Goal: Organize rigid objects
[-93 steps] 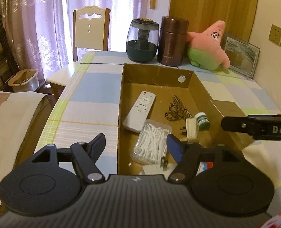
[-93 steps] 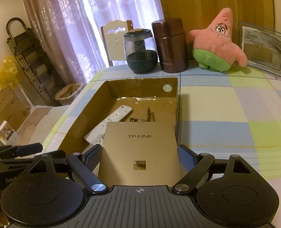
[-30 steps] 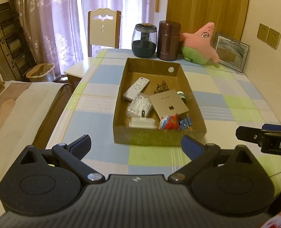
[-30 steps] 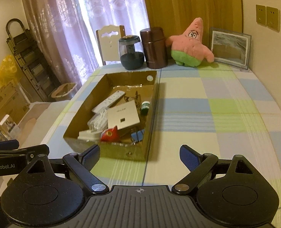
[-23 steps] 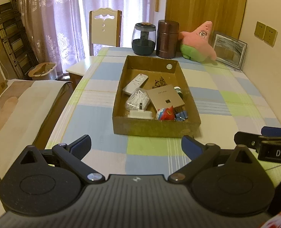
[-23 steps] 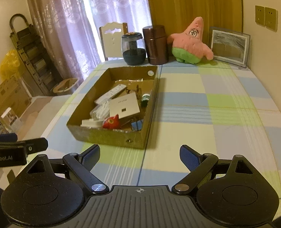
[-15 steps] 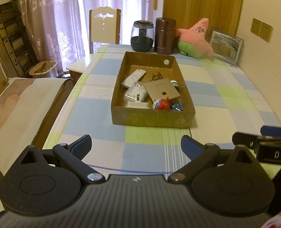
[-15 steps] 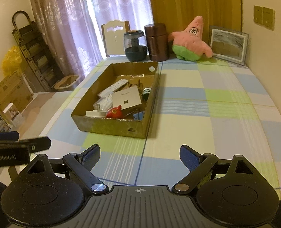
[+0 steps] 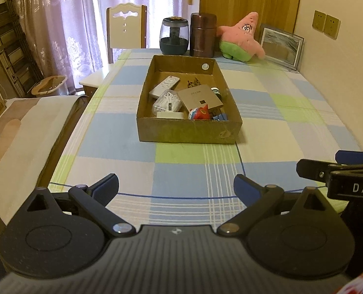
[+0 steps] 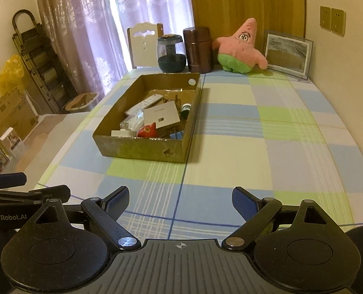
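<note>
Left wrist view: cardboard box (image 9: pixel 186 132) holding white remote (image 9: pixel 164 87), gold TP-Link panel (image 9: pixel 199 97), bag of floss picks (image 9: pixel 168 101). Left gripper (image 9: pixel 176 187) and right gripper (image 10: pixel 180 199) both spread wide, empty.

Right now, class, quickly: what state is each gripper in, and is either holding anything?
Left gripper: open, holding nothing.
Right gripper: open, holding nothing.

Matt brown cardboard box (image 9: pixel 186 132) on checked cloth tablecloth (image 9: pixel 267 122); glossy metal canister (image 9: pixel 203 35).
</note>
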A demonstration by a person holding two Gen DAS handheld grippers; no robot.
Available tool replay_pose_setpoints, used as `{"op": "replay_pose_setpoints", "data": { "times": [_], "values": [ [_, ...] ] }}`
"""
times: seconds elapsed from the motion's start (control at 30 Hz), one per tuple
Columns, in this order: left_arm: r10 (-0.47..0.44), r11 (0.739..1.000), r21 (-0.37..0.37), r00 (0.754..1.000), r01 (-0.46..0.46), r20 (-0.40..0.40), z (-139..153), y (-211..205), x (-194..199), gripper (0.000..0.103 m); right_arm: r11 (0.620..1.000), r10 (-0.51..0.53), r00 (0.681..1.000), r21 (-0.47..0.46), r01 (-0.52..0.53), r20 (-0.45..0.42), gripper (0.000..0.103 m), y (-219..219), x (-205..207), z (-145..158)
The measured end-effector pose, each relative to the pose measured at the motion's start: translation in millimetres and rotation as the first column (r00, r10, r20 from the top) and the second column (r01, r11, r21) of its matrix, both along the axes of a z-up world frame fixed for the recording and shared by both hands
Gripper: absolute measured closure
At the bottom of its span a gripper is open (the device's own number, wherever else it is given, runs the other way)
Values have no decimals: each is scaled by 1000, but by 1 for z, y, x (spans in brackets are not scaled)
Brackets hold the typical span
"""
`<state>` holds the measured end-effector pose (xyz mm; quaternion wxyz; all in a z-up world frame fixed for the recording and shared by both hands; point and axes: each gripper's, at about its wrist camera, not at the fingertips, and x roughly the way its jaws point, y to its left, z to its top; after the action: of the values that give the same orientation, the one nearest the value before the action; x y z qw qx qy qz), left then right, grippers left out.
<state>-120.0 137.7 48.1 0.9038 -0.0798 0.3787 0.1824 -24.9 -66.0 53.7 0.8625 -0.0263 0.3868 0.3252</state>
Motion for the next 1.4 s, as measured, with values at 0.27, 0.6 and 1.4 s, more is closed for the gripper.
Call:
{"op": "replay_pose_setpoints", "data": {
  "times": [0.27,0.6,1.4],
  "values": [
    [-12,1000,20,1000,11,8,6,-10,-3,4,1000,-7,1000,6,7,6,15,-10,-7,6],
    [-32,999,27,999,32,19,13,-18,-4,4,1000,-14,999,17,14,34,15,-16,-13,16],
    [-41,999,24,998,40,45,21,-24,-6,4,1000,-19,998,10,19,58,15,-22,-20,20]
  ]
}}
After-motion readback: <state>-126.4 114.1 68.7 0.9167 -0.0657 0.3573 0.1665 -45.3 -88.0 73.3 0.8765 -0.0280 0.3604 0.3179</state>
